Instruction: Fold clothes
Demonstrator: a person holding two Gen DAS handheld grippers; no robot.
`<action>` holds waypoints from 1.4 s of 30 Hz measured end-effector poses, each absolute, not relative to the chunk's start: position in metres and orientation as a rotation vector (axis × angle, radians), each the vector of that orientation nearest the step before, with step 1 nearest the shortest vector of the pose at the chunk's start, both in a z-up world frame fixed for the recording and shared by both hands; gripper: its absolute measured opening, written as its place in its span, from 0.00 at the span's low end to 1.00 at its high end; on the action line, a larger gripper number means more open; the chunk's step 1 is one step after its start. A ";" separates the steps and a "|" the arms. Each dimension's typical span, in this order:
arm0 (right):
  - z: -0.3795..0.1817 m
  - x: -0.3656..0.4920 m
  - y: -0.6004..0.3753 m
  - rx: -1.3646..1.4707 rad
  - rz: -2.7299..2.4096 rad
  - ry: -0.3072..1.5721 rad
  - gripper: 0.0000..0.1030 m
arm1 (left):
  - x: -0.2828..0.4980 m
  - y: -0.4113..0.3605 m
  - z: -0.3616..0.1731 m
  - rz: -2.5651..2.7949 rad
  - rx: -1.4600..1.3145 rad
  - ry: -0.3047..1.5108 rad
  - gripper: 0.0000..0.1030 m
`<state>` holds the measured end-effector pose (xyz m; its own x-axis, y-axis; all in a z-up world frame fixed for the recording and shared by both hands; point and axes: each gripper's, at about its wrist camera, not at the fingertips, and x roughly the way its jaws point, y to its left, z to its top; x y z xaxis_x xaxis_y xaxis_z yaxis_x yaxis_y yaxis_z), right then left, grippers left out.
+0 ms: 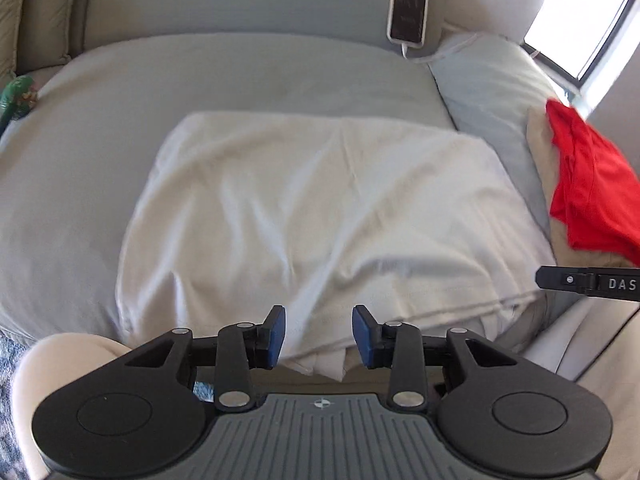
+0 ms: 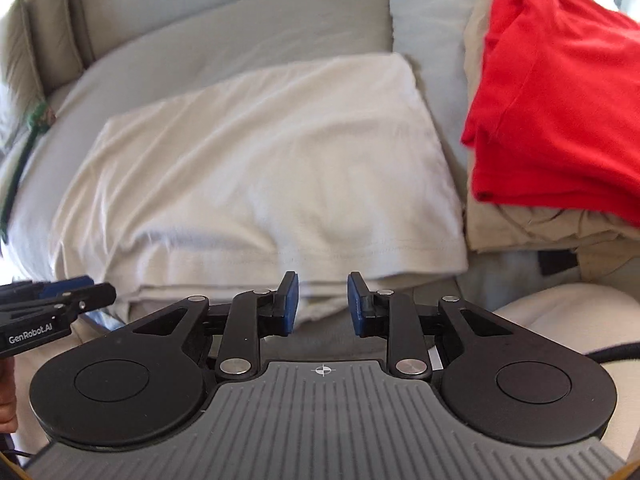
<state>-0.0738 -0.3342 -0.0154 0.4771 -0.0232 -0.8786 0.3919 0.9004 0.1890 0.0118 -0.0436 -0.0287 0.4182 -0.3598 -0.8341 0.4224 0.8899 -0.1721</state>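
Scene: a bed point(image 1: 100, 128) with a grey sheet, seen from two hand-held grippers pointing steeply down at it.
Shirt: a white shirt point(image 1: 320, 208) lies folded into a rough rectangle in the middle of the bed, its near hem just beyond both sets of jaws.
Left gripper: the left gripper point(image 1: 319, 334) hangs over the near edge of the shirt, jaws parted and empty, blue pads clear of the cloth.
Right gripper: the right gripper point(image 2: 323, 304) sits beside it to the right, also parted with nothing between the pads.
Pile: a red shirt point(image 2: 560, 100) lies on top of tan clothes point(image 2: 520, 224), just beside the white shirt on its right.
Step in hand: this looks like the let-go after a fold, so the next move is probably another fold or a carry to the pile.
Doing it well: take the near corners through all layers together, lift both ends evenly, and keep the edges lined up so the rectangle holds.
Risk: a pinch on the top layer alone would likely pull the fold open.
Wrinkles: soft creases cross the top; smoothing them first should help.
Hidden: the shirt's nearest edge runs under the gripper bodies, so its layers there cannot be counted.
Unclear: sleeves and collar are tucked out of sight; a small green thing point(image 1: 18, 96) at the bed's left edge is too blurred to name.
Cut off: the red shirt runs out of frame on the right.
Also there: a phone point(image 1: 408, 12) on a cable leans at the head of the bed.
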 end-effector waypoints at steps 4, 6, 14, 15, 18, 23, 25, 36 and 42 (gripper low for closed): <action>0.033 -0.075 -0.353 0.493 -0.278 0.862 0.47 | 0.030 -0.025 0.013 -0.400 -0.016 0.915 0.53; 0.044 -0.068 -0.363 0.532 -0.288 0.816 0.48 | 0.042 -0.018 0.024 -0.341 -0.044 0.876 0.70; 0.035 -0.023 -0.413 0.734 -0.421 0.812 0.48 | 0.098 -0.003 0.020 -0.161 -0.114 0.910 0.74; 0.033 -0.018 -0.417 0.755 -0.425 0.810 0.48 | 0.105 0.000 0.020 -0.151 -0.126 0.912 0.74; 0.025 0.002 -0.428 0.740 -0.426 0.799 0.48 | 0.130 0.004 0.010 -0.147 -0.183 0.900 0.76; -0.007 0.041 -0.460 0.760 -0.500 0.840 0.48 | 0.183 0.014 -0.031 -0.109 -0.257 0.960 0.77; -0.023 0.055 -0.474 0.764 -0.538 0.858 0.47 | 0.203 0.018 -0.052 -0.120 -0.291 1.010 0.74; -0.080 0.114 -0.499 0.816 -0.536 0.967 0.46 | 0.238 0.013 -0.090 -0.300 -0.394 1.082 0.63; -0.092 0.109 -0.498 0.910 -0.500 0.922 0.16 | 0.242 0.013 -0.096 -0.333 -0.508 1.091 0.06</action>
<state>0.1089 -0.4985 -0.0917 0.5330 0.0022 -0.8461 0.7104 0.5419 0.4490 0.2416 0.0135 -0.0961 0.4293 -0.4959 -0.7548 0.0102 0.8384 -0.5450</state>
